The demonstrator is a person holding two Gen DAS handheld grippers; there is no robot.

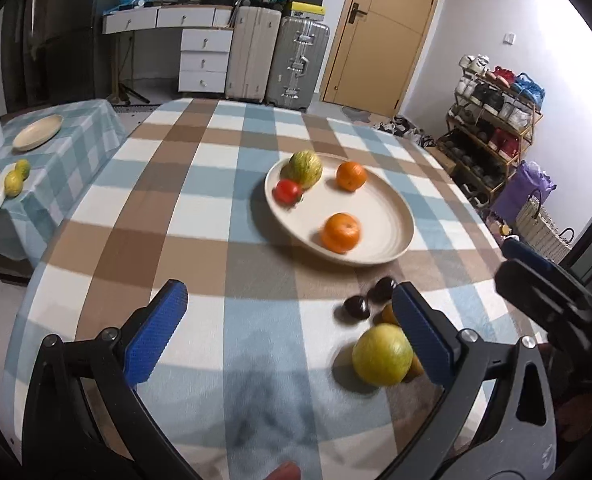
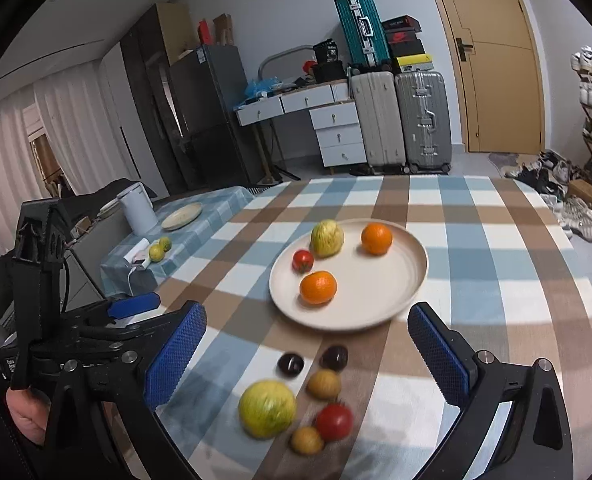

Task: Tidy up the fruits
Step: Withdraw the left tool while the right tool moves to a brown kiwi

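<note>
Soft checked tablecloth [image 2: 476,240] under smooth round cream plate [image 2: 408,280] of glossy fruit, both grippers' ribbed blue jaws spread, empty.

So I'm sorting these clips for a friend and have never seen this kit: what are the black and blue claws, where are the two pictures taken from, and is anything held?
The claws are hand-held grippers, one in each of a person's hands, each carrying a wide-angle camera that looks along its two blue-padded fingers. One picture comes from the left gripper, the other from the right gripper. Both stand open and hold nothing. On the checked tablecloth a cream plate holds two oranges, a small tomato and a yellow-green fruit. Nearer the grippers lie loose fruits: a large yellow-green fruit, a red tomato, two small yellow fruits and two dark ones.
</note>
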